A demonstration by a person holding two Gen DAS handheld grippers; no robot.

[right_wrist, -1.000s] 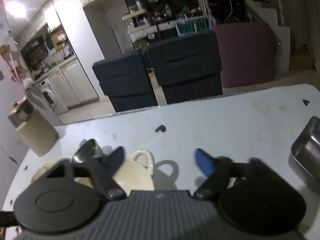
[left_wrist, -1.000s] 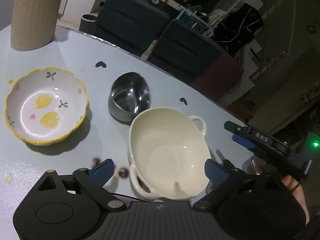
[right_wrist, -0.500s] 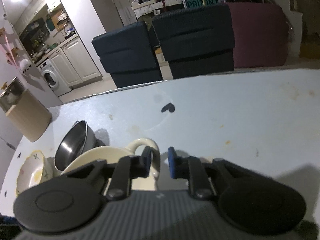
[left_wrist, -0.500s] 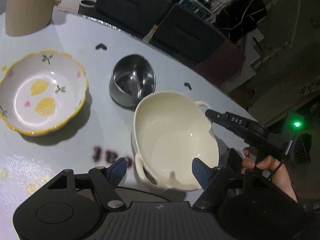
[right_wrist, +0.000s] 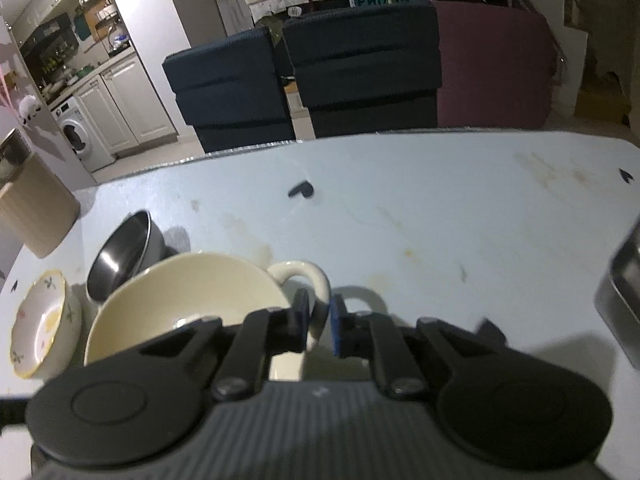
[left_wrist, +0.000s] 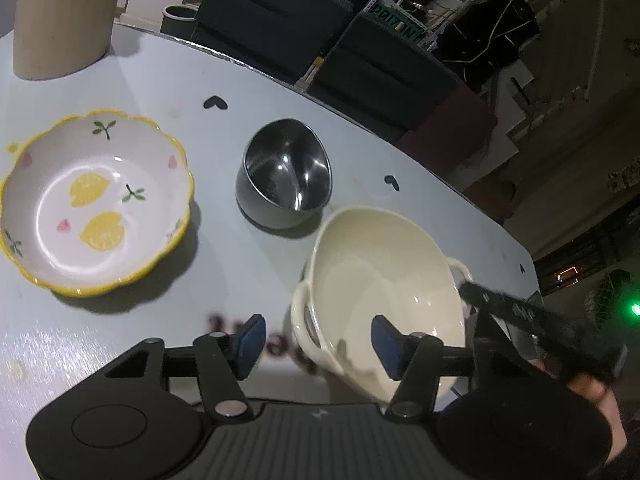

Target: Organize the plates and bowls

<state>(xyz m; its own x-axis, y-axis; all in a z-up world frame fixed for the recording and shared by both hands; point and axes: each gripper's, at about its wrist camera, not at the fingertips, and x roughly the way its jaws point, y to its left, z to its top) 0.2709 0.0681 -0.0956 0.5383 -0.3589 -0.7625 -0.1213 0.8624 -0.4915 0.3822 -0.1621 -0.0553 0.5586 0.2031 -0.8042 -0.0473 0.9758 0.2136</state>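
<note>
The job looked like it had only just begun. On the pale blue table (left_wrist: pixel 280 92) three bowls sat apart, none stacked yet. The biggest, the cream bowl with two handles (left_wrist: pixel 384 280), was at the lower right of the left wrist view and looked tipped up, as if being lifted. The flower bowl with yellow lemons (left_wrist: pixel 94 204) sat at the left of that frame. The small steel bowl (left_wrist: pixel 286 184) sat in the middle, just behind the cream one. At the far right edge of the right wrist view was part of a metal tray (right_wrist: pixel 622 292) – I could not tell what it was for. A tall beige pot (left_wrist: pixel 60 16) stood in the upper left corner.

My guess – the bowls had to go one inside the other, and all of that was left to do.

The right gripper (right_wrist: pixel 319 322) was low in its frame, pinched nearly closed on the cream bowl's handle (right_wrist: pixel 304 276). The left gripper (left_wrist: pixel 316 340) hung over the near edge of the cream bowl, at the bottom middle of its frame, with its blue fingers (left_wrist: pixel 250 338) spread wide and holding nothing
</note>
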